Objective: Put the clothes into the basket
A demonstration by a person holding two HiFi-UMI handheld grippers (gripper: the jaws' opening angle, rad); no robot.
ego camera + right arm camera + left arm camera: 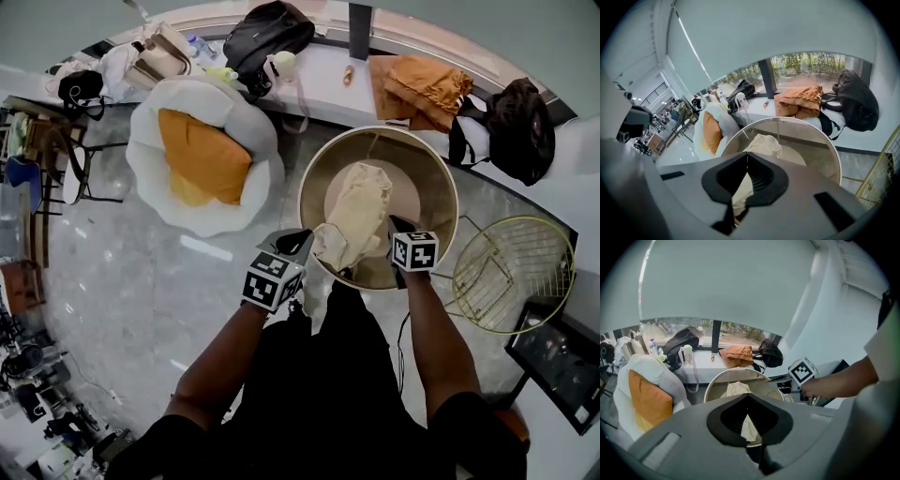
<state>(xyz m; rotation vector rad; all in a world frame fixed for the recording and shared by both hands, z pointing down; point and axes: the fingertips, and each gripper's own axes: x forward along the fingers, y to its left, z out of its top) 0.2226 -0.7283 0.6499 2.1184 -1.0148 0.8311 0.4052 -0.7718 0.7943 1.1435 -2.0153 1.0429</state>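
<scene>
Cream garment (356, 216) hangs half inside the round golden basket (441, 164). Its upper part lies against the basket's floor and its lower end is draped at the near rim. The left tool (302, 242) and the right tool (394, 225) stand at its two sides, touching it. In both gripper views the jaws are pressed together at their tips, and the cream fabric shows directly behind the tips, so each tool appears to pinch an edge of it. The cloth looks light, soft and limp. It will probably sag and fold under its own weight, so a hold near the edge or on a thick fold seems safest. An orange garment (417, 89) lies folded beyond the basket, beside a black bag (520, 127).
</scene>
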